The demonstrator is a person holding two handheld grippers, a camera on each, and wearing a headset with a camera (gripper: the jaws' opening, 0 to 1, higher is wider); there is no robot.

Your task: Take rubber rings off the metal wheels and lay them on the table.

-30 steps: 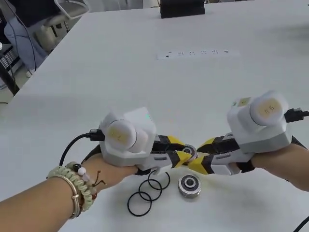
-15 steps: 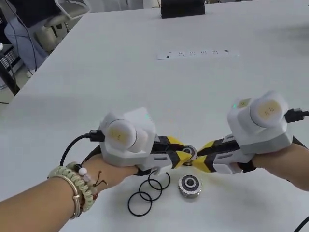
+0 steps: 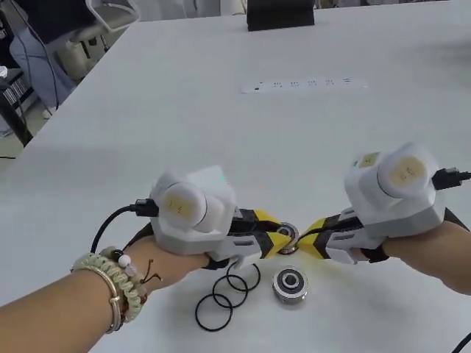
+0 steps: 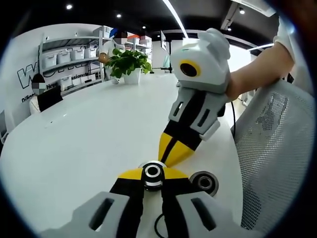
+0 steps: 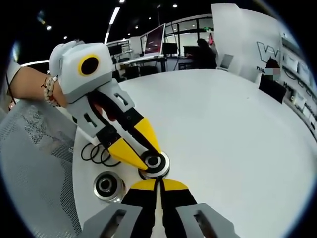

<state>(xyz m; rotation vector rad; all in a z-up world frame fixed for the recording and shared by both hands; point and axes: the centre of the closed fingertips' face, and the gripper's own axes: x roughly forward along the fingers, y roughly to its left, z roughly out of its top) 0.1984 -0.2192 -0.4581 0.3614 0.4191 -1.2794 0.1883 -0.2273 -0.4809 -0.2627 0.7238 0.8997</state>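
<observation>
One broad white bench [image 3: 184, 110] carried everything, with a power strip [image 3: 303, 84] lying flat toward its far edge. Beyond the bench in the left gripper view stood shelves [image 4: 64, 62] of lidded boxes [image 4: 62, 56]; what they held I could not tell.

Both my hands came in from the near edge, palms wrapped around the gripper bodies, and the two noses pointed at each other. My left wrist wore bead bracelets [image 3: 110, 283].

My left gripper [image 3: 278, 237] was pinching one metal wheel [image 3: 288, 235] by its rim, between the yellow tips. My right gripper [image 5: 158, 186] had its tips pressed together, nosed right up to that wheel's rim. Whether a ring was caught between them I could not tell.

Near the bench's near edge a second wheel [image 3: 289, 284] lay flat, just below the pinched one in the head view. Just to its left lay three black rubber rings [image 3: 224, 294], overlapping one another, the topmost passing under my left gripper.

Large wall lettering [image 4: 29, 77] began with a W; the rest I could not read.
</observation>
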